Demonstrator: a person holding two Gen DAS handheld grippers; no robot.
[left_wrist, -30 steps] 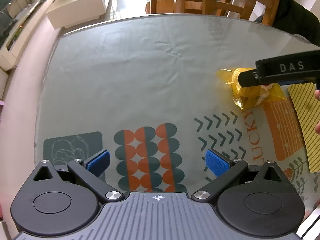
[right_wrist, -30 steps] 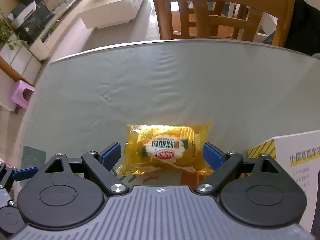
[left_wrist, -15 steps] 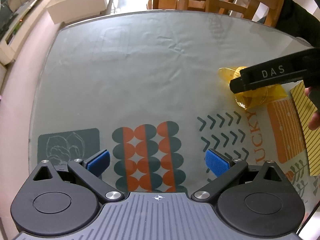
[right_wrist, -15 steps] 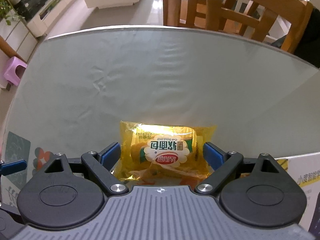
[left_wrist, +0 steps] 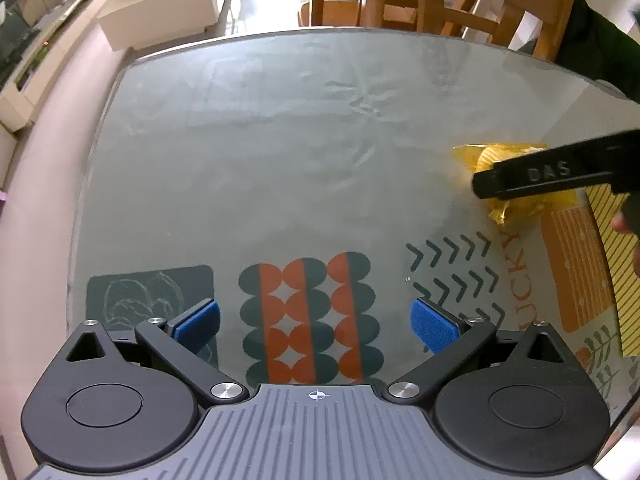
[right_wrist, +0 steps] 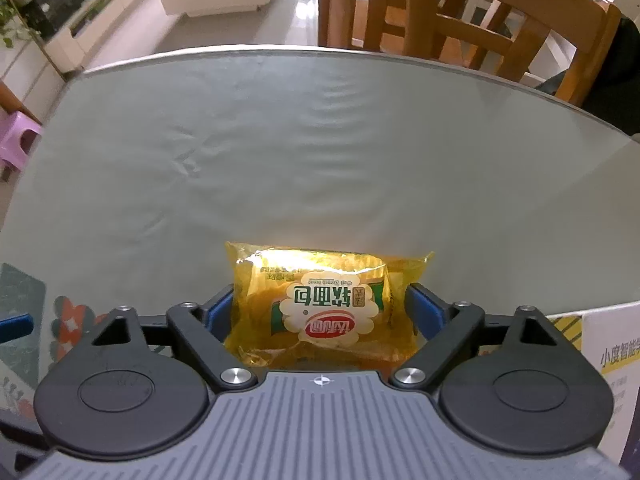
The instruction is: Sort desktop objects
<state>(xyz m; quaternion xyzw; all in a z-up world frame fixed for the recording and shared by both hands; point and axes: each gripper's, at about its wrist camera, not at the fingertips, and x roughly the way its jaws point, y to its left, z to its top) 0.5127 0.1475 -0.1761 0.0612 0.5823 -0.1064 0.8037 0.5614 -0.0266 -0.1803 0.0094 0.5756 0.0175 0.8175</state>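
Right wrist view: the right claw (right_wrist: 320, 312) has just been closing, and the yellow soft-bread packet (right_wrist: 326, 300) now sits squarely between its blue pads (right_wrist: 420, 310). A second ago the pads stood wide of the wrapper with clear gaps on both sides; now they lie against its crinkled edges, the left pad half hidden behind the film. I judge the grip to be forming rather than firm — the wrapper looks barely squeezed, and whether the pads press on it yet I cannot tell. The packet lies flat on the glass-topped surface (right_wrist: 320, 140), label upside down to the camera, just left of a white and yellow printed box (right_wrist: 608, 356).

From the left wrist view, the right claw's black finger (left_wrist: 552, 172) crosses the packet (left_wrist: 516, 206) near the surface's right edge, beside the orange print on the cloth under the glass. The left claw (left_wrist: 316, 322) hangs released over the patterned cloth, holding nothing, well apart from the packet.

For the sorting, this suggests the pick of the packet is under way and the lift not yet begun. The slippery, air-filled film may slide or buckle — a firmer close before lifting seems wise.
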